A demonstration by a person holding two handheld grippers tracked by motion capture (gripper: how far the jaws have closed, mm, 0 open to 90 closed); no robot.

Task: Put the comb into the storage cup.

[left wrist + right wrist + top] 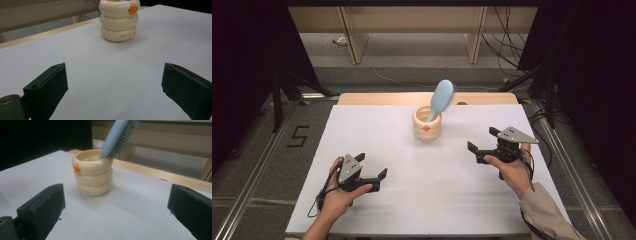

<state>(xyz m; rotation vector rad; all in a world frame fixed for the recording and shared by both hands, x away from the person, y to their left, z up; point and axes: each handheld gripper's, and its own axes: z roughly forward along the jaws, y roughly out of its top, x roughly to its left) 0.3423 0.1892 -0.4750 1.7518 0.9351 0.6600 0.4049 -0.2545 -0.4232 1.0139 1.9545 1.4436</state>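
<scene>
Two grippers, left gripper (371,170) and right gripper (482,141), rest wide open in the lower frame below a cream holder (427,125) with a blue brush (441,99).

Grey floor (257,150) with cables (507,45), wooden furniture legs (354,37) beyond.

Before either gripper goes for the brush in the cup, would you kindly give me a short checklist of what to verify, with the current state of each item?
1. Left gripper open, nothing between its fingers: ok.
2. Right gripper open, holding nothing: ok.
3. Cream ringed cup with an orange beak standing upright on the white table: ok.
4. Light blue hairbrush sits handle-down in the cup, head leaning out over the rim: ok.
5. Table surface between both grippers and the cup free of obstacles: ok.
6. Whether the cup will stay put as the hairbrush is lifted: cannot tell.
</scene>
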